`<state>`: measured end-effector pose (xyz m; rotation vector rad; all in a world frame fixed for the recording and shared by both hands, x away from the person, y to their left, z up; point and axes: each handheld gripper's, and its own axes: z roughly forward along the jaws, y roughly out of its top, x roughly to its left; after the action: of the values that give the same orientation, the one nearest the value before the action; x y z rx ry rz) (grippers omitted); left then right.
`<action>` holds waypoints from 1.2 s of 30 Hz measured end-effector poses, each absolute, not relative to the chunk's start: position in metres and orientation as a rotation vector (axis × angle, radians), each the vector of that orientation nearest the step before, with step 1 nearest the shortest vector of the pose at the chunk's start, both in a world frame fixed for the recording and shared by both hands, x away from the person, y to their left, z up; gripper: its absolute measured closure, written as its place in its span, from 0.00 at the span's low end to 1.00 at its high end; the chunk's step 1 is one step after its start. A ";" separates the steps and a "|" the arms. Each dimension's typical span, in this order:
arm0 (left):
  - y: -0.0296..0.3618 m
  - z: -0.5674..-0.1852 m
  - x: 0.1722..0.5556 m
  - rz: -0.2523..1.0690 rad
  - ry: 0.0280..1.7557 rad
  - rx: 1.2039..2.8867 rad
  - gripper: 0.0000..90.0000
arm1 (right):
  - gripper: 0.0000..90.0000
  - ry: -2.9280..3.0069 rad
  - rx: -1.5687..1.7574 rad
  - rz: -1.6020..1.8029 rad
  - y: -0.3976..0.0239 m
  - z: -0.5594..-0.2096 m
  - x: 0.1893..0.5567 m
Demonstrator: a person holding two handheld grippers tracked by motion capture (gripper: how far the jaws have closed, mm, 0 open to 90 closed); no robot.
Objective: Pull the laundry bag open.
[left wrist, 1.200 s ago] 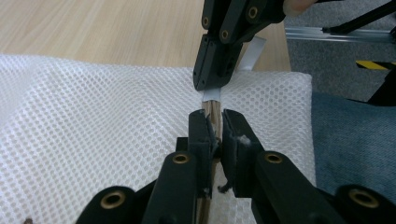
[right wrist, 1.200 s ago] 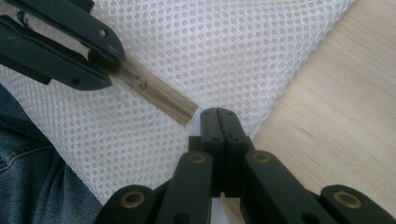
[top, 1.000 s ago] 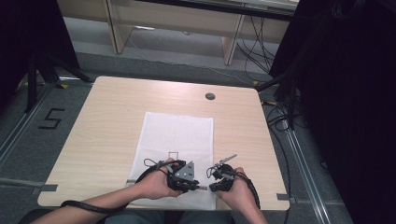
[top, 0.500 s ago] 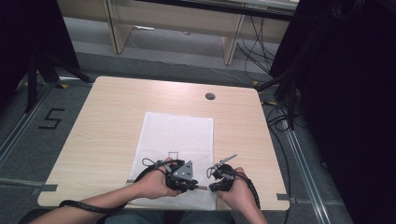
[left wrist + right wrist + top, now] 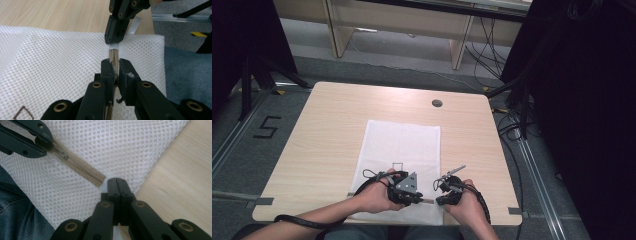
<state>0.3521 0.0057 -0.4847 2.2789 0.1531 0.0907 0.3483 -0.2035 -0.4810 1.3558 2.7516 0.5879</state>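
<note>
Nothing has moved since a second ago: our left tongs (image 5: 114,72) stay clamped on the beige zipper (image 5: 82,168) of the white mesh bag (image 5: 404,145) at the surface's (image 5: 327,130) near edge. Our right tongs (image 5: 117,181) stay fully shut, pinching the bag's zipper end, so we judge the zipping has paused.

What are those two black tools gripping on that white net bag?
Both hold the mesh bag by its tan zipper: the left tool pinches the slider, the right tool clamps the zipper's end at the bag's edge.
</note>
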 end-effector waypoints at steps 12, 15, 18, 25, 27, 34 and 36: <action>0.009 -0.484 0.352 0.078 0.168 2.285 0.91 | 1.00 2.751 1.337 0.595 -0.204 -0.482 0.349; 0.009 -0.484 0.352 0.077 0.169 2.284 0.91 | 1.00 2.752 1.352 0.590 -0.204 -0.481 0.348; 0.009 -0.484 0.352 0.075 0.168 2.284 0.91 | 1.00 2.744 1.356 0.587 -0.203 -0.481 0.348; 0.012 -0.484 0.352 0.072 0.169 2.282 0.91 | 1.00 2.750 1.341 0.597 -0.204 -0.481 0.348; 0.012 -0.485 0.351 0.074 0.169 2.282 0.91 | 1.00 2.743 1.359 0.585 -0.203 -0.481 0.348; 0.014 -0.484 0.352 0.082 0.166 2.288 0.91 | 1.00 2.740 1.375 0.579 -0.202 -0.480 0.347; 0.015 -0.485 0.352 0.069 0.177 2.278 0.91 | 1.00 2.741 1.383 0.579 -0.202 -0.481 0.347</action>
<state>0.3519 0.0149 -0.4850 2.2779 0.1766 0.0689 0.3472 -0.2020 -0.4805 1.3830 2.7405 0.5785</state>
